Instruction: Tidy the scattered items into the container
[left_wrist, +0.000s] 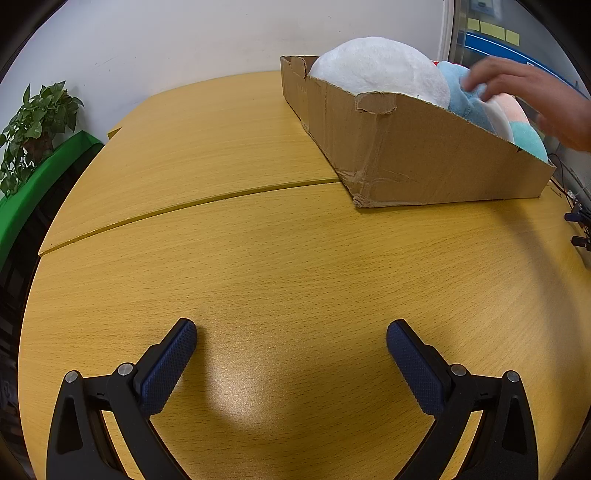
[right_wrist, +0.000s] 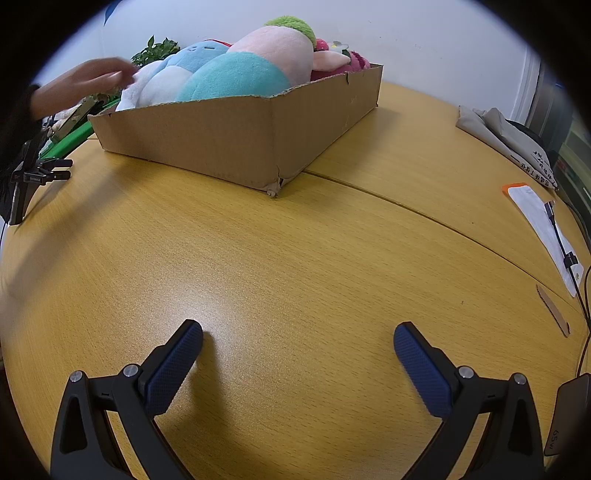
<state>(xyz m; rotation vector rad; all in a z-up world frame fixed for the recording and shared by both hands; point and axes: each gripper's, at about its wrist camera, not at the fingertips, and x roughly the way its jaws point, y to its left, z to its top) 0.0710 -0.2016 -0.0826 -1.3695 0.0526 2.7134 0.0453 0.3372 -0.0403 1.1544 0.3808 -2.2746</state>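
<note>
Left wrist view: the left gripper (left_wrist: 291, 332) hung over bare wooden table (left_wrist: 229, 258), tilted downward, jaws spread to their widest with nothing between the blue pads. The cardboard box (left_wrist: 424, 166) sat up and to the right, well apart from the gripper. A white plush (left_wrist: 380, 68) and a light blue plush (left_wrist: 469, 103) bulged above its rim. A person's bare hand (left_wrist: 535, 96) reached in over the toys, probably arranging or pulling them; whether it gripped one could not be told. A potted plant (left_wrist: 33, 122) stood at the far left edge.

Right wrist view: the right gripper (right_wrist: 298, 334) was likewise fully open and empty over bare table. The box lay ahead, heaped with plush: a teal and pink plush (right_wrist: 258, 70) on top, a magenta one (right_wrist: 356, 61) behind. No toys lay loose on the table, so the tidying looked either finished or not yet set out. A folded cloth (right_wrist: 509, 136) and a white packet (right_wrist: 543, 229) lay far right, likely unrelated.
</note>
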